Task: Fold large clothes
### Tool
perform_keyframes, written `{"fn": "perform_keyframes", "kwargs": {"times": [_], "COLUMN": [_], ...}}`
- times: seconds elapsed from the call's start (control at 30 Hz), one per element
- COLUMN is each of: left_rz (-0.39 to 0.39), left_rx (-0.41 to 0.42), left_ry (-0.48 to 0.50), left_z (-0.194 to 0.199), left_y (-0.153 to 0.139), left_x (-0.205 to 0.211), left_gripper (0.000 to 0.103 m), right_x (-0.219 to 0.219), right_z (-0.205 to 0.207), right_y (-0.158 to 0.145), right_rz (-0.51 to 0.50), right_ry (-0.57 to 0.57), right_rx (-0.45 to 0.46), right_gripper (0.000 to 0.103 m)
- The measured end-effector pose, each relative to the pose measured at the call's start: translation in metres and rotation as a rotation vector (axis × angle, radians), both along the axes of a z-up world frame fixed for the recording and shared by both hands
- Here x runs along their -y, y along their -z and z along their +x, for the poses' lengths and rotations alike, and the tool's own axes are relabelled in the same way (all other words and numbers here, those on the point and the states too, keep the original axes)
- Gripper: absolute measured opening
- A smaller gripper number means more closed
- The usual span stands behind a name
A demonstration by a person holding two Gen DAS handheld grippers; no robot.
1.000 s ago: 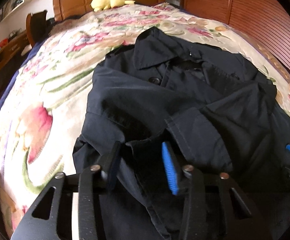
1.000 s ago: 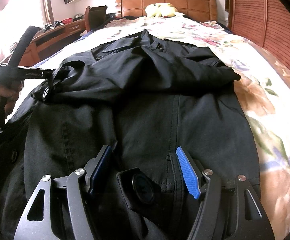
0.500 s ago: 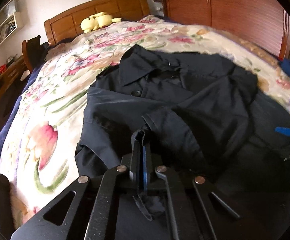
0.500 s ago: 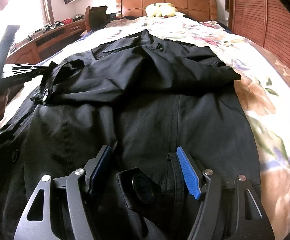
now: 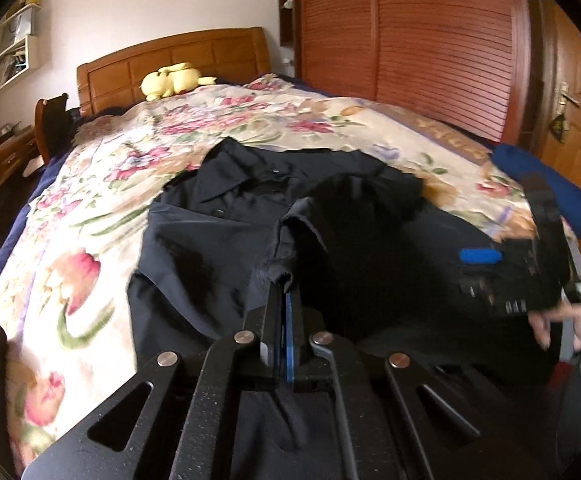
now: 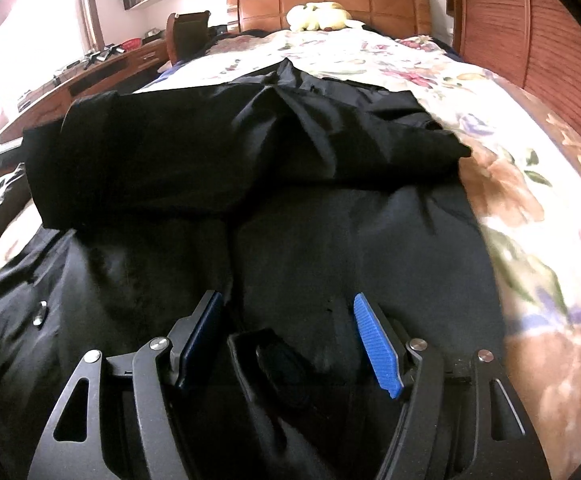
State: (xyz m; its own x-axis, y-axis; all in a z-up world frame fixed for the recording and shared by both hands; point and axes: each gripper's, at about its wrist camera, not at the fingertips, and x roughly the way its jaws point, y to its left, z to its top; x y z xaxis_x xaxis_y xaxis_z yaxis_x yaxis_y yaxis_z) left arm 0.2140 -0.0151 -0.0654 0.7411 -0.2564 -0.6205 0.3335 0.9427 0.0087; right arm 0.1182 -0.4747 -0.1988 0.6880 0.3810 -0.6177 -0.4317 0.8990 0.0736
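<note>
A dark navy coat (image 5: pixel 210 232) lies face up, collar toward the headboard, on a floral bedspread (image 5: pixel 90 208). My left gripper (image 5: pixel 284 286) is shut on the cuff of one sleeve (image 5: pixel 290 232) and holds it raised above the coat's body. In the right wrist view that sleeve (image 6: pixel 138 152) hangs lifted across the coat's (image 6: pixel 350 240) chest. My right gripper (image 6: pixel 286 306) rests low on the coat's hem end with its jaws apart. A buttoned tab (image 6: pixel 278 360) lies between them, untouched by the pads. A person's hand (image 5: pixel 562 320) holds the right gripper (image 5: pixel 480 257).
A yellow plush toy (image 5: pixel 172 80) lies by the wooden headboard (image 5: pixel 178 56). A slatted wardrobe (image 5: pixel 410 48) and a door (image 5: pixel 578 112) run along the bed's right side. A blue item (image 5: pixel 530 176) sits at the bed's edge. A desk (image 6: pixel 90 72) and chair (image 6: pixel 186 32) stand to the left.
My left gripper shut on the sleeve cuff, then rose and carried it across the coat toward the right gripper. The right gripper stayed where it was, open.
</note>
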Motion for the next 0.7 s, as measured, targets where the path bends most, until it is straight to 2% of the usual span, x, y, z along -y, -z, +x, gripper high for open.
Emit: {"fn": "perform_keyframes", "kwargs": {"times": [0.23,0.37,0.43,0.7], "left_rz": [-0.047,-0.013,-0.018,-0.023], "left_rx": [-0.020,-0.035,-0.052,-0.069], "left_ry": [0.065,0.066,0.066,0.048], "left_z": [-0.042,-0.059,-0.065,-0.089], "left_y": [0.012,0.024,0.027,0.025], "left_x": [0.020,0.026,0.025,0.019], "left_gripper": [0.002,0.002,0.002,0.002], "right_x": [0.040,0.049,0.050,0.048], "right_z": [-0.029,-0.040,-0.041,-0.039], "right_y": [-0.030,-0.029,-0.025,-0.006], "right_rz": [-0.049,-0.140,-0.176,-0.126], "right_ry": [0.054,0.089,0.084,0.061], "right_rx": [0.070,0.097,0.082,0.028], "right_gripper": [0.069,0.069,0.069,0.069]}}
